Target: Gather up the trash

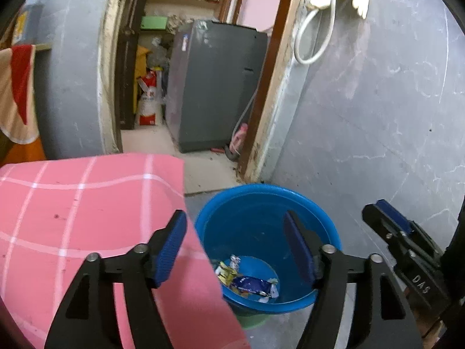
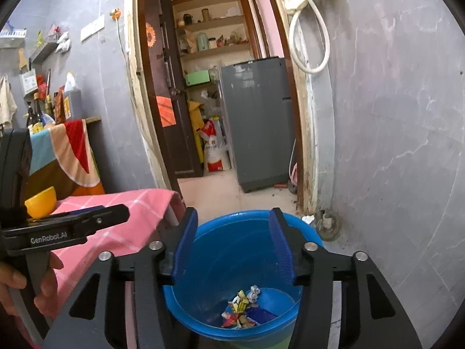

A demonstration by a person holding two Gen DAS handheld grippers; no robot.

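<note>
Both grippers gape wide, empty: right gripper (image 2: pixel 231 250) directly above blue bucket (image 2: pixel 305 232); left gripper (image 1: pixel 235 250) offset toward pink tabletop (image 1: pixel 72 203). Wrappers (image 2: pixel 244 311) lie at the bottom.

Blue bucket (image 2: pixel 255 226): glossy smooth plastic. Trash (image 1: pixel 247 282) inside: crinkled shiny foil wrappers, crumpled paper. Pink checked tablecloth (image 1: pixel 87 203): matt woven cloth. Gripper pads (image 1: pixel 171 244): blue ribbed rubber-like; arms matt black plastic, metal pins. Wall (image 1: pixel 377 116): grey, smooth, scuffed. Door frame (image 2: pixel 302 145): worn wood. Yellow bowl (image 2: pixel 40 202): glossy plastic.
</note>
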